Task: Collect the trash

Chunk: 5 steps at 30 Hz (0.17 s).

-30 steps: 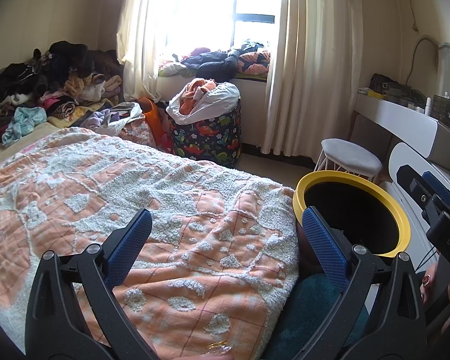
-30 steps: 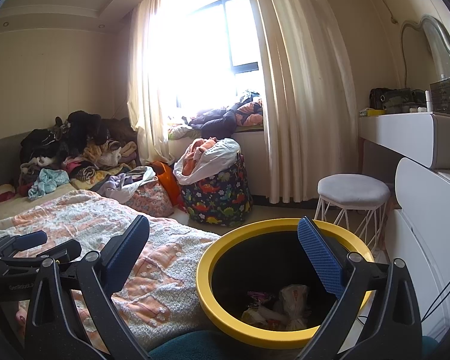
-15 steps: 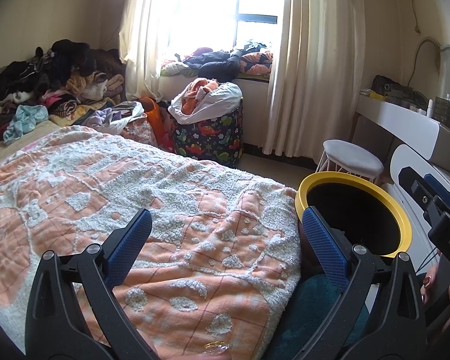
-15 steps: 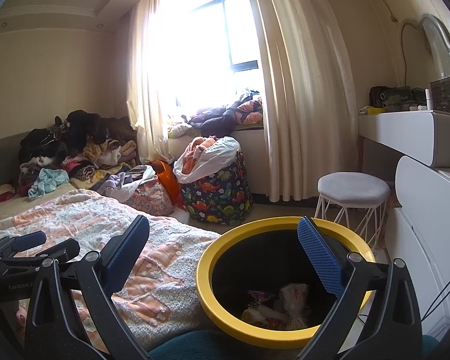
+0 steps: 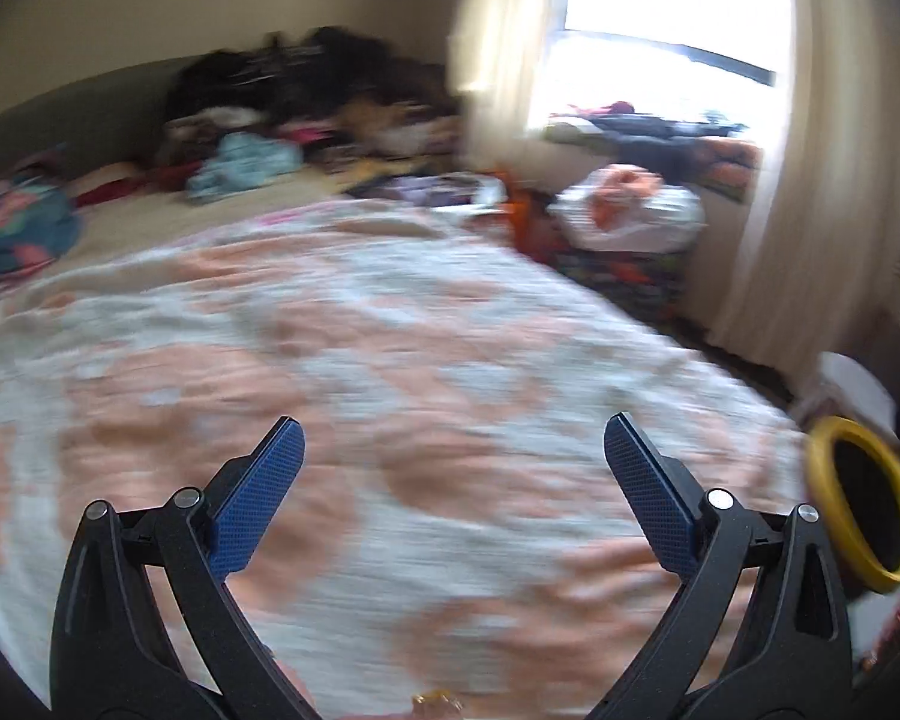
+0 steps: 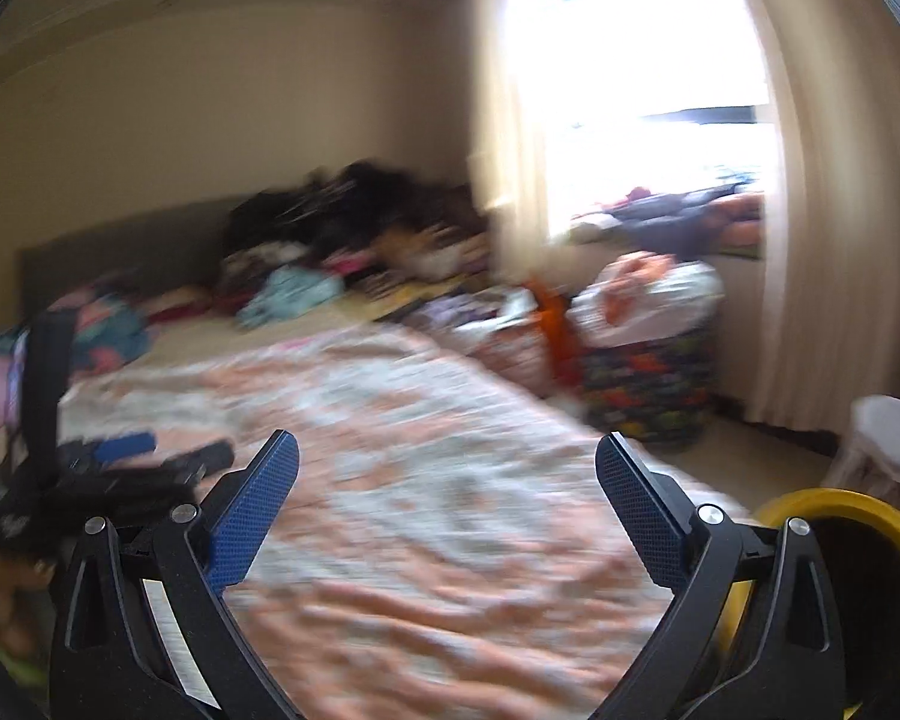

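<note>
Both grippers gape empty: left gripper (image 5: 450, 468), right gripper (image 6: 447, 480); yellow-rimmed round black bin (image 6: 858, 546) lies nearer right one.

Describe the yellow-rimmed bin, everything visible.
The bin is round, with a thick yellow rim and a dark, black-looking inside; its contents cannot be seen now. It stands upright on the floor at the corner of the blanket-covered bed, before a white stool. Neither pair of tongs touches it. Motion blur hides the material.
</note>
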Available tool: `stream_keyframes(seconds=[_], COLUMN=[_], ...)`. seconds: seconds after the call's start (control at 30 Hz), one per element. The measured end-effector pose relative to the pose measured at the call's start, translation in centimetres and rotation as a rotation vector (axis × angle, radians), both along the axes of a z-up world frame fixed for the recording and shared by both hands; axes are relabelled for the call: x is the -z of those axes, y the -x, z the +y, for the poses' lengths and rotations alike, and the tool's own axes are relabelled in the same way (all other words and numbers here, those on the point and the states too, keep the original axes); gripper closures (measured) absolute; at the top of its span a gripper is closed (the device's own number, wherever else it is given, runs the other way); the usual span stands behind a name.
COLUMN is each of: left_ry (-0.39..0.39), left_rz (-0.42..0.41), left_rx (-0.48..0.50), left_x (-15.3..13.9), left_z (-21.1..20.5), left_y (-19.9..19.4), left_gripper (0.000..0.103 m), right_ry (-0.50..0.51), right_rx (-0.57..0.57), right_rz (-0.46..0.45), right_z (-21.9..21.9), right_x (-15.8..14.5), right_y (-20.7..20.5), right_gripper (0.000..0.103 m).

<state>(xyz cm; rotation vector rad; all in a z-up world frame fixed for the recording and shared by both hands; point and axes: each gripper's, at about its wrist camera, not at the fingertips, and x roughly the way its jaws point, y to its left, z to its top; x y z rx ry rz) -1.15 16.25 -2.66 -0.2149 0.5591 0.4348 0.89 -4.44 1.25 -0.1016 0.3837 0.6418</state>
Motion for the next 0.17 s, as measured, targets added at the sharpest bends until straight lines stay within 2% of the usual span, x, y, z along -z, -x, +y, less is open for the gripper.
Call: stream_keyframes(seconds=[0.1, 0.13, 0.17], left_ry=[-0.015, -0.01, 0.009], left_rz=[0.114, 0.162, 0.203], left_rx=[-0.207, -0.279, -0.343], left_x=[2.1, 3.2, 4.6], left_z=[7.8, 10.3, 12.7], left_y=[1.7, 2.3, 2.9], left_gripper=[0.011, 0.011, 0.011], right_ry=[0.12, 0.184, 0.246], right_rx=[-0.259, -0.365, -0.423], right_rz=[0.132, 0.2, 0.237], right_z=[9.9, 14.0, 16.8], right_x=[3.0, 4.9, 6.5], right_y=[-0.4, -0.4, -0.2], right_gripper=[0.007, 0.006, 0.006])
